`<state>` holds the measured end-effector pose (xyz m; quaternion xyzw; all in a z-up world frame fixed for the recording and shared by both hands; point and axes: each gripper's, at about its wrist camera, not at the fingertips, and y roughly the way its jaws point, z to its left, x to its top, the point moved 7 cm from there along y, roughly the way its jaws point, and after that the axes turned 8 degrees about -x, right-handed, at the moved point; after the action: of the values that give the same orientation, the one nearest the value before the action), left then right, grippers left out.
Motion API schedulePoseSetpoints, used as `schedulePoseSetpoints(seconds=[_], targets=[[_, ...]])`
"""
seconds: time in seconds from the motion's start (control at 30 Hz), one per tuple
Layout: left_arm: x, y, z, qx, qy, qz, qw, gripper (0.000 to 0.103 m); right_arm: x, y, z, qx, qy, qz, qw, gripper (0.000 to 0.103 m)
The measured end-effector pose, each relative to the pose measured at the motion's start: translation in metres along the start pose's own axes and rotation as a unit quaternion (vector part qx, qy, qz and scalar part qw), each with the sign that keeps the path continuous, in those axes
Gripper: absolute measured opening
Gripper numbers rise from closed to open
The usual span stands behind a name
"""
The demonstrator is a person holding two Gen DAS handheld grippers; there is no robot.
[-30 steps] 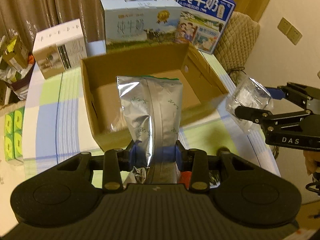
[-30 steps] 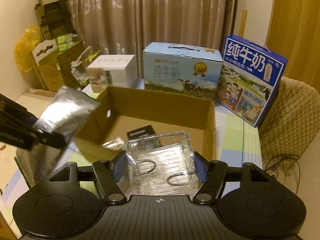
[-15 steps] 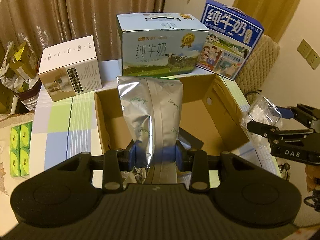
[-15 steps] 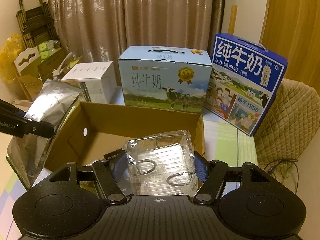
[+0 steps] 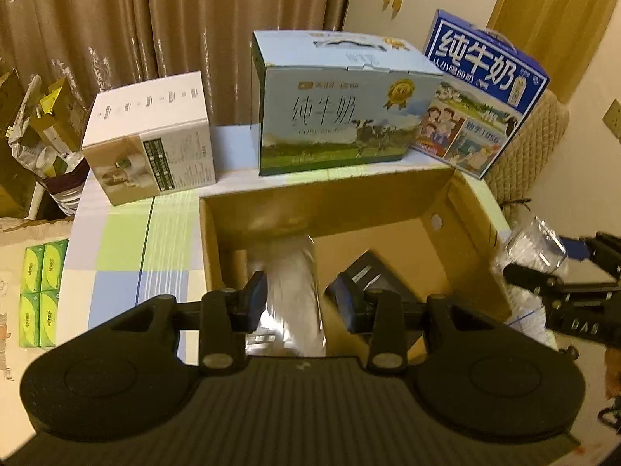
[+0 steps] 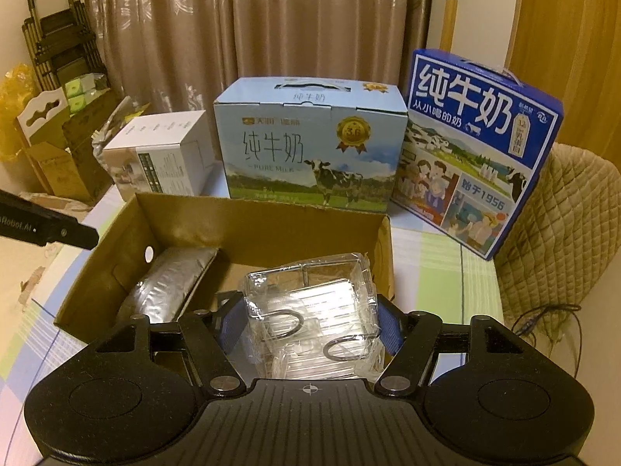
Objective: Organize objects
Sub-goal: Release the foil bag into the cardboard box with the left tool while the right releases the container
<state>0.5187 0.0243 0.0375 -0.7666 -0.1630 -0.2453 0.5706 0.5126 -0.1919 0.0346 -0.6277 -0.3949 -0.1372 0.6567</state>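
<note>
The left tool (image 5: 300, 303) hangs over the near edge of the open cardboard box (image 5: 471, 229), its pads spread and clear of the silver foil pouch (image 5: 295, 291), which lies blurred between them inside the box. In the right wrist view the same pouch rests along the box's left wall. The right tool (image 6: 310, 326) pinches a clear plastic container (image 6: 310, 306) with two metal rings on it, held above the box's near right part. A dark flat item (image 5: 372, 275) lies on the box floor, right of the pouch. The box sits on a table (image 5: 124, 252) with a checked cloth. Behind the box stand a white carton (image 5: 151, 143) to the left, a pale blue milk carton (image 5: 341, 105) directly behind, and a dark blue milk carton (image 5: 485, 89) to the right.
</note>
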Motion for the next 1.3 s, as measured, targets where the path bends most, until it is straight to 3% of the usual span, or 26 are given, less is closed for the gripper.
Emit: schedulePoseSetpoints(seconds=[0.57, 0.67, 0.83, 0.93, 1.3], targets=[[-0.015, -0.002, 0.001, -0.011, -0.003, 0.013, 0.9998, 0.033, 0.002, -0.003, 0.005, 0.005, 0.004, 0.0, 1.0, 0.065], [-0.016, -0.001, 0.002, -0.013, -0.005, 0.013, 0.9998, 0.033, 0.005, 0.001, 0.003, 0.013, 0.02, -0.012, 1.0, 0.066], [-0.022, 0.004, 0.003, -0.016, -0.011, 0.017, 0.9997, 0.034, 0.01, -0.003, -0.009, 0.014, 0.054, -0.053, 0.997, 0.076], [-0.027, 0.005, 0.004, -0.02, -0.014, 0.019, 0.9995, 0.034, 0.01, -0.007, -0.014, 0.014, 0.061, -0.052, 0.997, 0.076], [-0.071, -0.018, -0.004, -0.027, -0.031, 0.007, 0.9991, 0.038, -0.029, -0.055, -0.012, 0.019, 0.063, -0.045, 0.997, 0.076]])
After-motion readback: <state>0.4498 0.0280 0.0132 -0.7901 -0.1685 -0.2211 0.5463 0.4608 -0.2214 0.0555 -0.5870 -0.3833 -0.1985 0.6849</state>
